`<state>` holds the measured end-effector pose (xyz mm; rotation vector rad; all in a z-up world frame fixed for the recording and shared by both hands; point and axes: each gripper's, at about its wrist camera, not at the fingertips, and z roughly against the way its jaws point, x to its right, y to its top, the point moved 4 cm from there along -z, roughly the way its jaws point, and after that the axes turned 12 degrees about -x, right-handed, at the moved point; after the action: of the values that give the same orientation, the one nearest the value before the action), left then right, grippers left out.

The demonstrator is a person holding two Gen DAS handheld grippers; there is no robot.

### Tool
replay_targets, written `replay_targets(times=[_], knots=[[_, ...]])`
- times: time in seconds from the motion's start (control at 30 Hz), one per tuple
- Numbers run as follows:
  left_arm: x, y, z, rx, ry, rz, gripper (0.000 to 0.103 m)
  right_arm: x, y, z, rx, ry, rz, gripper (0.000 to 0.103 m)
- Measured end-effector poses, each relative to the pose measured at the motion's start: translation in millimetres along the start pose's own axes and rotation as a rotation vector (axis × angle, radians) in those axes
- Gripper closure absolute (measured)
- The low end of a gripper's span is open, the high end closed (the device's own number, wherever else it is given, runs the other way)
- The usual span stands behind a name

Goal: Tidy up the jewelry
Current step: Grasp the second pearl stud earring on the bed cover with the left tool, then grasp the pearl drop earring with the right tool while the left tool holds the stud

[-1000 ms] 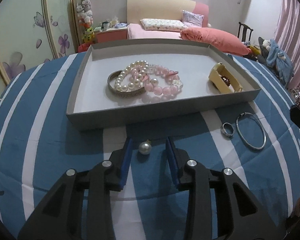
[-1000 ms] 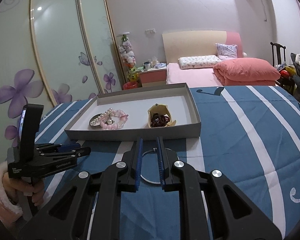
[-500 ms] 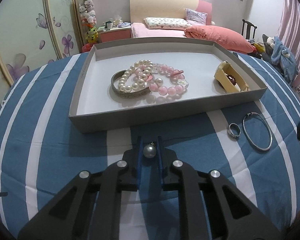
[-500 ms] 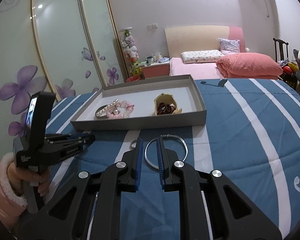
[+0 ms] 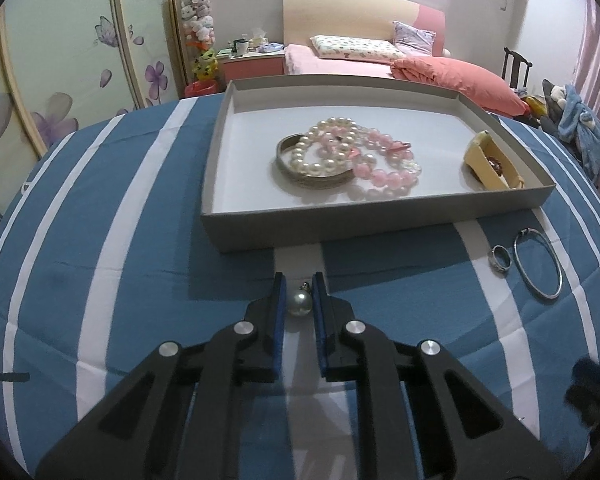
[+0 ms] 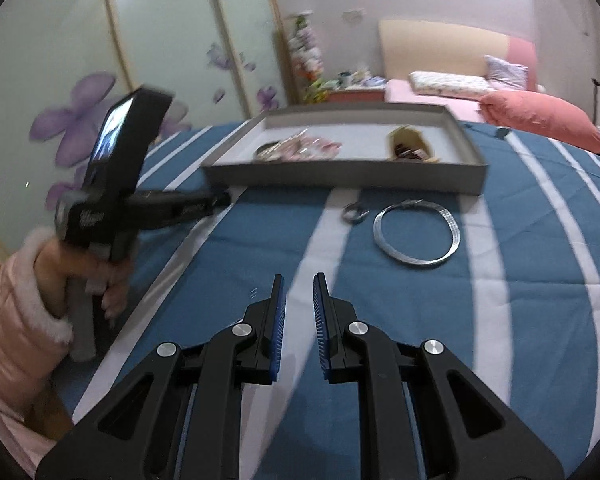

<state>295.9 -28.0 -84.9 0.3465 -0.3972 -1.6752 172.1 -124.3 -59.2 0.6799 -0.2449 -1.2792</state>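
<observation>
The left tongs (image 5: 298, 294) are clenching a single pearl pendant (image 5: 298, 304) between their blue pads, the pearl sitting just above a white stripe of the blue striped bedspread (image 5: 120, 248). Straight ahead of these tongs, a shallow grey cardboard tray (image 5: 260, 230) is lying on the bedspread. Inside it, a white pearl bracelet (image 5: 319, 148) is overlapping a pink bead bracelet (image 5: 391, 172) and a metal bangle (image 5: 296, 174), and a small cream open box (image 5: 489, 166) holding something dark red is sitting toward the tray's right end. Ahead and to the right of the left tongs, outside the tray, a small silver ring (image 5: 501, 258) is lying just beside a thin silver bangle (image 5: 538, 264). The right tongs (image 6: 298, 294) are hovering over the bedspread with their jaws nearly together, a narrow gap showing between the pads and nothing in it. In their blurred view the silver bangle is lying ahead and slightly right of them, the ring is lying just left of it, and the tray is lying beyond both. To the left of the right tongs, a hand (image 6: 80, 272) in a pink fluffy sleeve (image 6: 12, 320) is gripping the handle of the left tongs.
</observation>
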Motion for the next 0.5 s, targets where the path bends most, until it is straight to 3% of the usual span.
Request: replay_targets(times=[0.1,0.2,0.23,0.5], knots=[[-4,0,1,0.000,-0.005,0.006,0.089,-12,-3,-4,-0.026,0.009,0.029,0.086],[-5,-1,0,0.000,-0.006,0.007,0.089,-23,-8,-5,-0.041,0.009,0.052,0.056],[-5,-1,1,0.000,-0.008,0.008,0.089,-25,-8,-5,-0.043,0.008,0.060,0.052],[-6,-1,1,-0.001,-0.008,0.007,0.089,-35,-9,-16,-0.099,-0.020,0.099,0.052]])
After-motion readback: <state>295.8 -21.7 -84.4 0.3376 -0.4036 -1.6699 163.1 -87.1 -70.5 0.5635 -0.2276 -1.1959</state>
